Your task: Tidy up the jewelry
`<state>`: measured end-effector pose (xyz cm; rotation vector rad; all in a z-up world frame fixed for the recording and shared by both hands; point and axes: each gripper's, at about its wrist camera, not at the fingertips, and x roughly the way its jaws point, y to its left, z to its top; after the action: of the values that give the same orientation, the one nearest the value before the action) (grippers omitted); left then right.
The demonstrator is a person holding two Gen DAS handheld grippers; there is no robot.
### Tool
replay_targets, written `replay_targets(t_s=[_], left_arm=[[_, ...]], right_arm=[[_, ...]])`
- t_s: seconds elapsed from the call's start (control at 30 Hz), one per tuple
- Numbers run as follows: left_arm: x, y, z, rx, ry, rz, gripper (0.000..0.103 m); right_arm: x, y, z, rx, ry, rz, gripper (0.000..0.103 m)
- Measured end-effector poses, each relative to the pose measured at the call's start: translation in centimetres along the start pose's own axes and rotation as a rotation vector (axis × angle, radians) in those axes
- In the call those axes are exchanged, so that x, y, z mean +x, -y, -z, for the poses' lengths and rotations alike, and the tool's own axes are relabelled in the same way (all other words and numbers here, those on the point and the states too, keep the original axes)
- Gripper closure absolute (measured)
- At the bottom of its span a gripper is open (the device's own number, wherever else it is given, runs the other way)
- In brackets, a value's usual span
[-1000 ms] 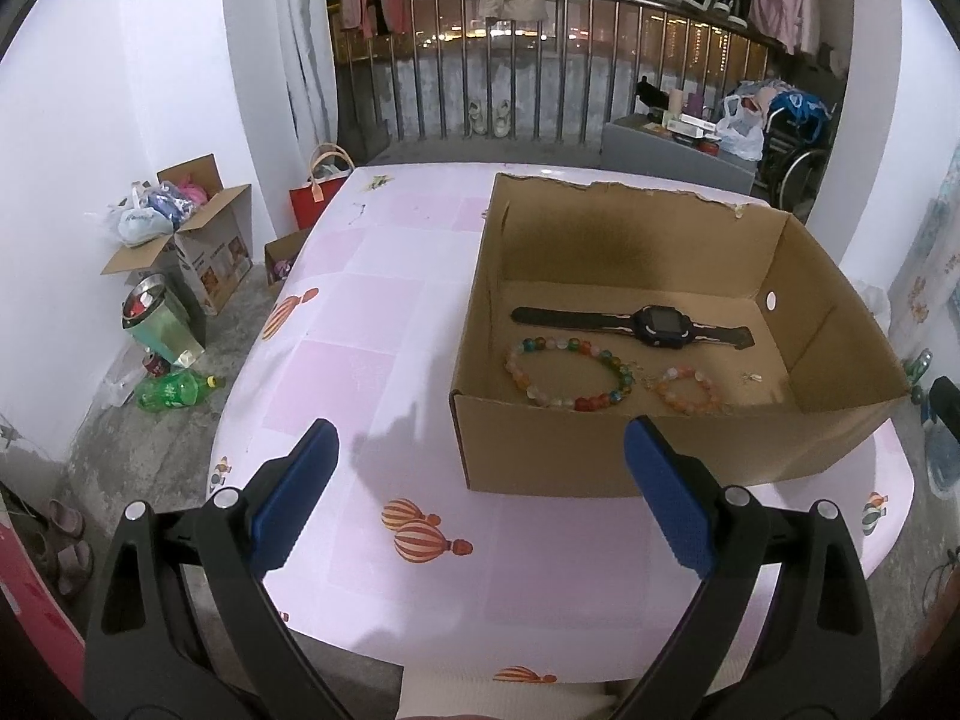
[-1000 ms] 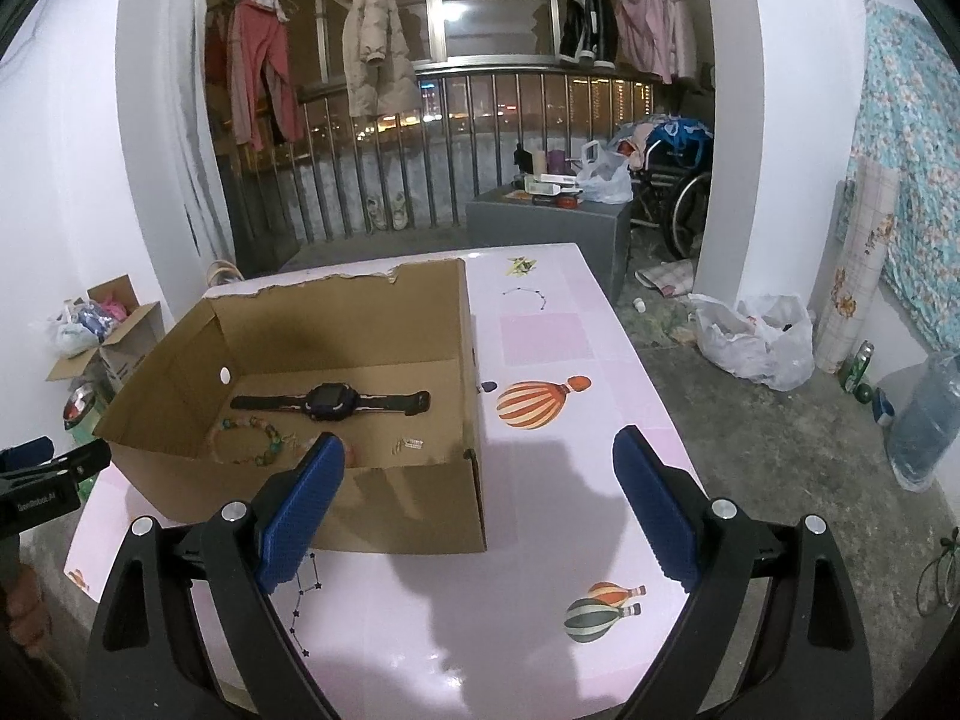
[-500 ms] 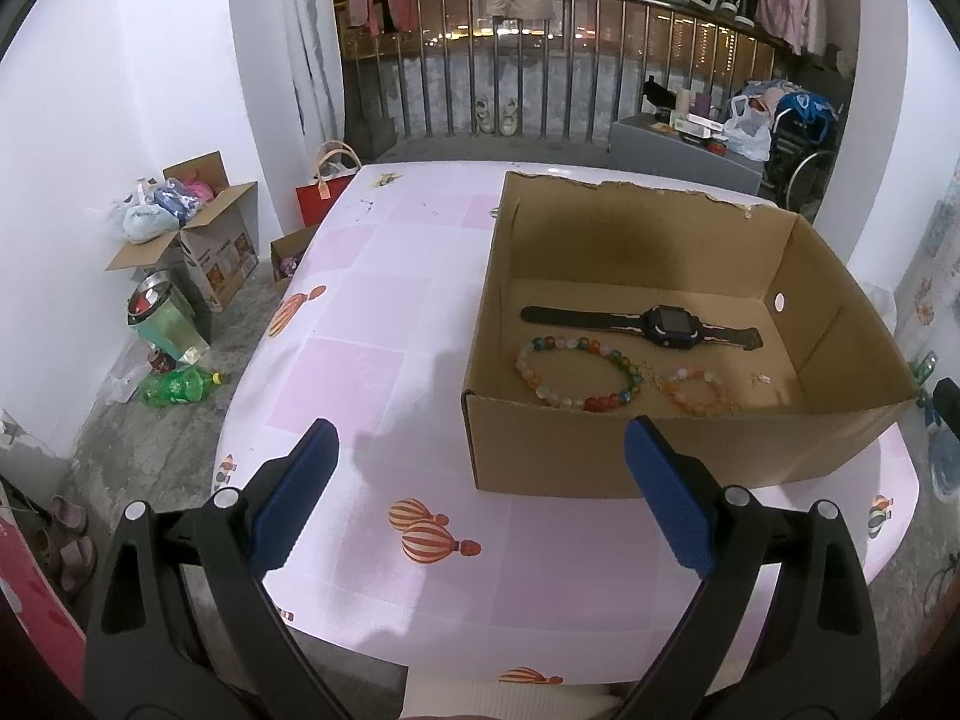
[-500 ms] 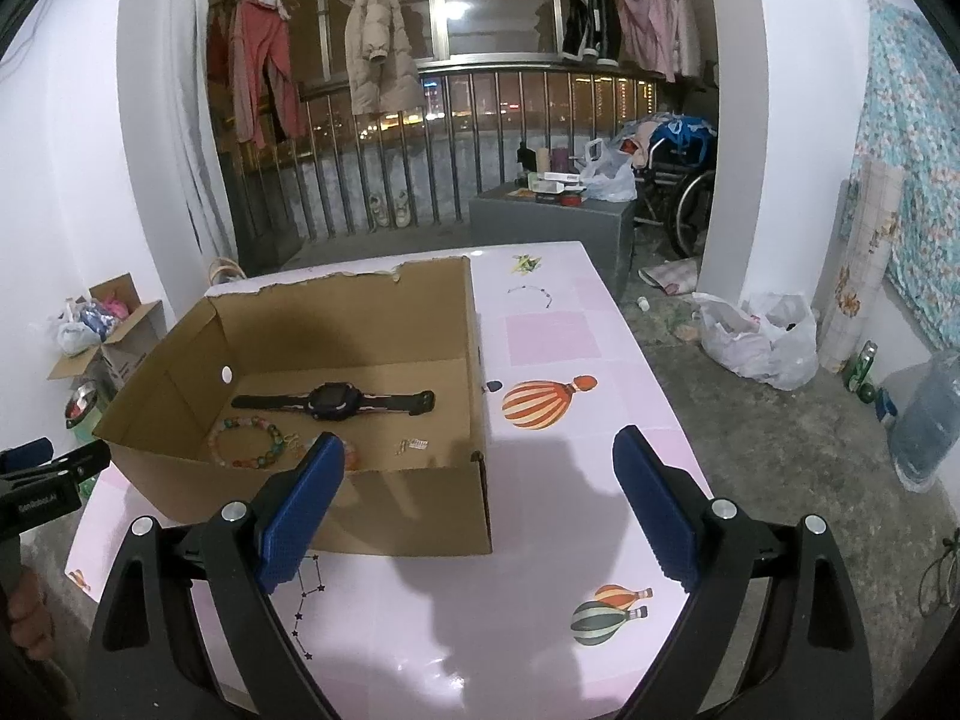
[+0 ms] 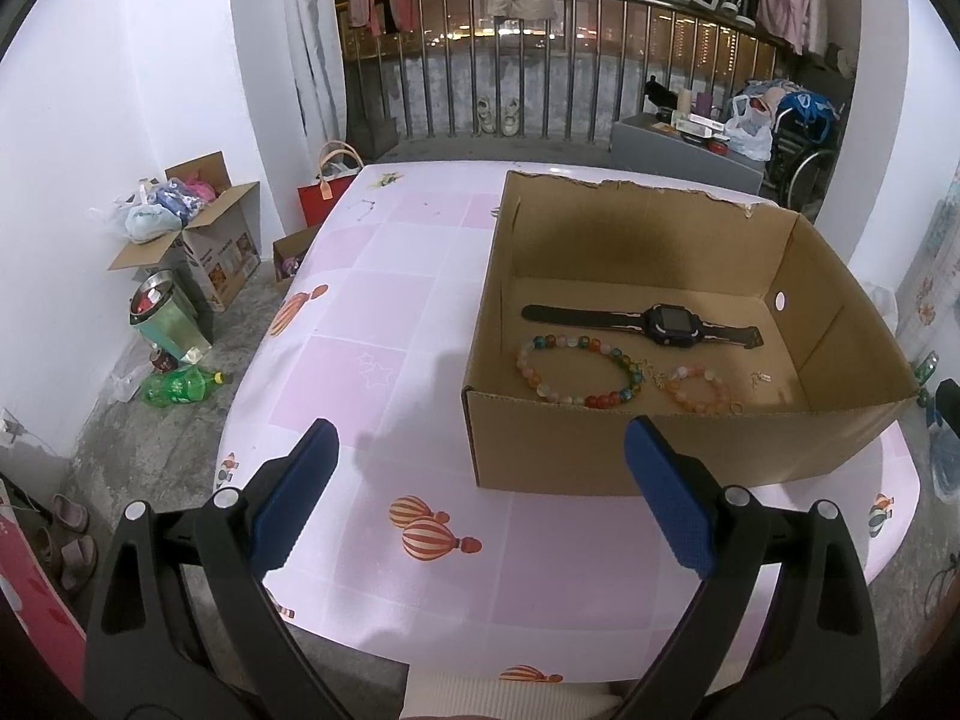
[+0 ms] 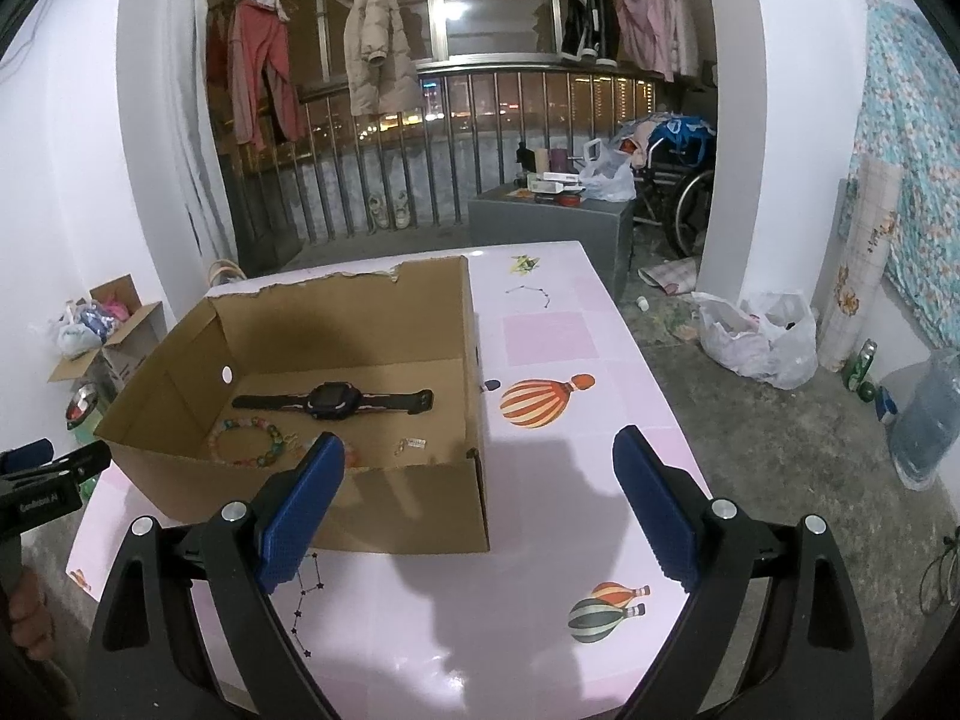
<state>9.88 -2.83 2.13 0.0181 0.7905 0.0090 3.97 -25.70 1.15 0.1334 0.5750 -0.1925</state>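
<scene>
I see both my left gripper (image 5: 480, 498) and right gripper (image 6: 474, 504) with jaws released, empty, above the pink balloon-print bench (image 5: 384, 324). The cardboard box (image 5: 660, 450) near its right edge holds a watch (image 5: 672, 324) and two bead bracelets (image 5: 576, 369). Clothes (image 6: 375, 60) hang over the balcony railing (image 6: 480, 138).

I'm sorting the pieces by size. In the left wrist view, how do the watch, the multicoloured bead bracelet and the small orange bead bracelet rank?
Largest to smallest as they look:
1. watch, longest, laid flat
2. multicoloured bead bracelet
3. small orange bead bracelet, clearly smallest
</scene>
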Motion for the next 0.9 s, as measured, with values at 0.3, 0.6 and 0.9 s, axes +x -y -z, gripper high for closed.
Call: replay_targets(t_s=[0.3, 0.6, 0.9], left_arm=[[-0.1, -0.4, 0.0, -0.005, 0.000, -0.008, 0.011], [-0.1, -0.4, 0.0, -0.007, -0.005, -0.010, 0.011], [0.0, -0.3, 0.1, -0.009, -0.006, -0.010, 0.011]], right_arm=[[0.0, 0.2, 0.3, 0.005, -0.008, 0.002, 0.014], [0.0, 0.6, 0.4, 0.017, -0.027, 0.001, 0.014], [0.2, 1.1, 0.6, 0.027, -0.034, 0.007, 0.014]])
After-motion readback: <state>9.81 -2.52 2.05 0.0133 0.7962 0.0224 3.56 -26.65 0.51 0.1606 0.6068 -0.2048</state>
